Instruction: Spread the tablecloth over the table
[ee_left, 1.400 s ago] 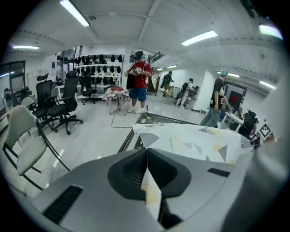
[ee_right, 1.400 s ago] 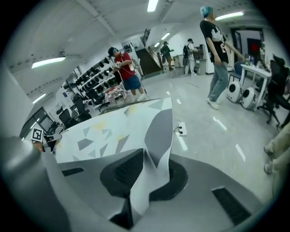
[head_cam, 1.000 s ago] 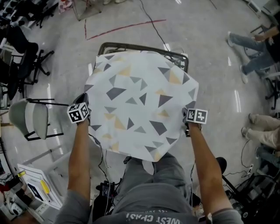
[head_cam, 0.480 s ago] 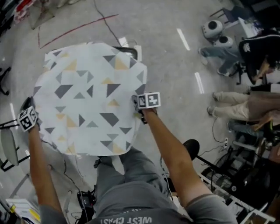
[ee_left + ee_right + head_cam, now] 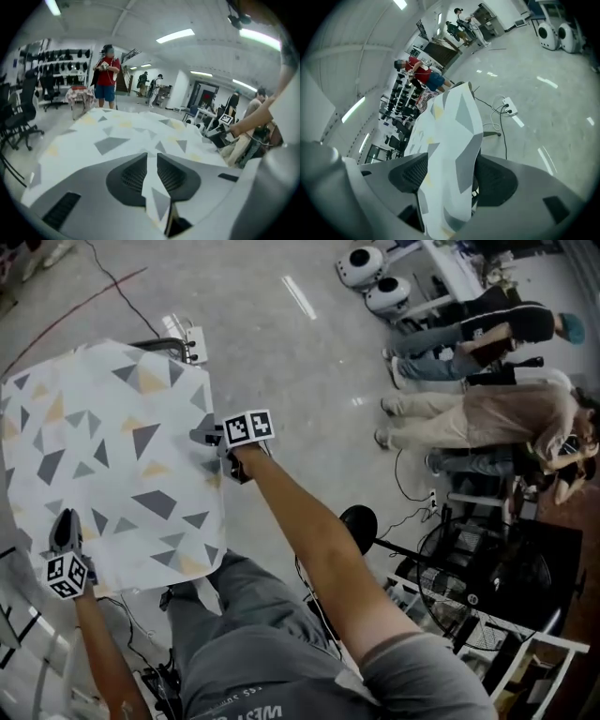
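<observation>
Table almost wholly under the tablecloth, cloth's left edge beyond the head view.

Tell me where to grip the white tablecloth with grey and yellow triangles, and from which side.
Pinch the free hem of the white triangle-patterned tablecloth at its right edge, coming in from the right: elsewhere it lies flat. The right gripper sits there, jaws just opened, hem between them; the left gripper pinches the near-left edge.
</observation>
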